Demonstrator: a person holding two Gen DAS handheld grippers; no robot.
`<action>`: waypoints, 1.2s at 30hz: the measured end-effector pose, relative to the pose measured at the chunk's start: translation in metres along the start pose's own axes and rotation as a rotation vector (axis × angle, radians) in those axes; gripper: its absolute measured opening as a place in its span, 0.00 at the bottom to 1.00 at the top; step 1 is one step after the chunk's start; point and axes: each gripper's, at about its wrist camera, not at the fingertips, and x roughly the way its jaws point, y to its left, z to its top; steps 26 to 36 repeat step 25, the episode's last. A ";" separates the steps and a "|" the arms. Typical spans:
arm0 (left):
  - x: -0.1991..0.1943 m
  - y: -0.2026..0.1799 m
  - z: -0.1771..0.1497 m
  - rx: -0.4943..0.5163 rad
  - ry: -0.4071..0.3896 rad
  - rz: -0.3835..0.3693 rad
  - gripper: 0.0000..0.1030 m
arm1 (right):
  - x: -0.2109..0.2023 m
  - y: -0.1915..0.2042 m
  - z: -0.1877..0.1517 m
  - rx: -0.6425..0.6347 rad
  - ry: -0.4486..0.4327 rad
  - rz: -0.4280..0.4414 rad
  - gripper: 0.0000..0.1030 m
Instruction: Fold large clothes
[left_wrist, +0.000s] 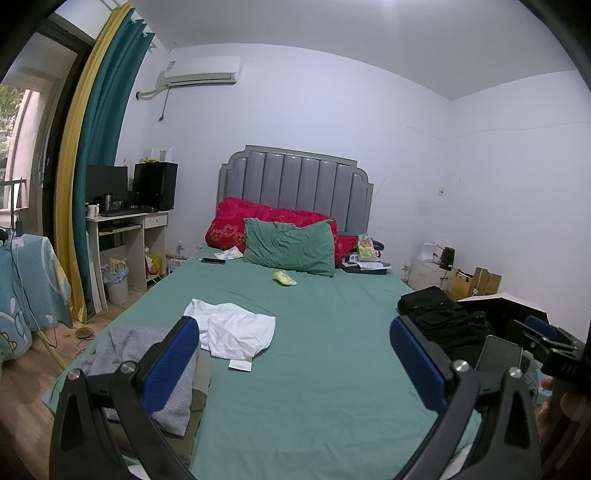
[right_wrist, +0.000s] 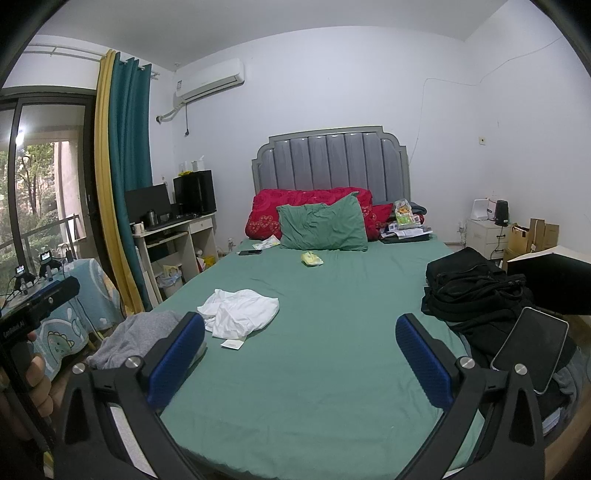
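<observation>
A crumpled white garment lies on the green bed sheet, left of centre. A grey garment is heaped at the bed's near left corner. A pile of black clothes sits at the right edge. My left gripper is open above the foot of the bed with nothing between its blue pads. My right gripper is open too and holds nothing. Both hover short of the clothes.
A green pillow and red pillows lean on the grey headboard. A phone rests on the black pile, another phone near the pillows. A desk and a bin stand left; boxes right.
</observation>
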 end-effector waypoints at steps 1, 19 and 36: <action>0.000 0.000 0.000 0.000 -0.001 0.001 1.00 | 0.000 0.000 0.000 0.000 0.000 0.001 1.00; 0.001 -0.003 -0.001 0.004 0.003 -0.002 1.00 | 0.001 0.004 -0.001 0.000 0.005 0.001 1.00; 0.001 -0.002 -0.001 0.005 0.004 -0.004 1.00 | 0.001 0.004 -0.001 0.001 0.006 0.002 1.00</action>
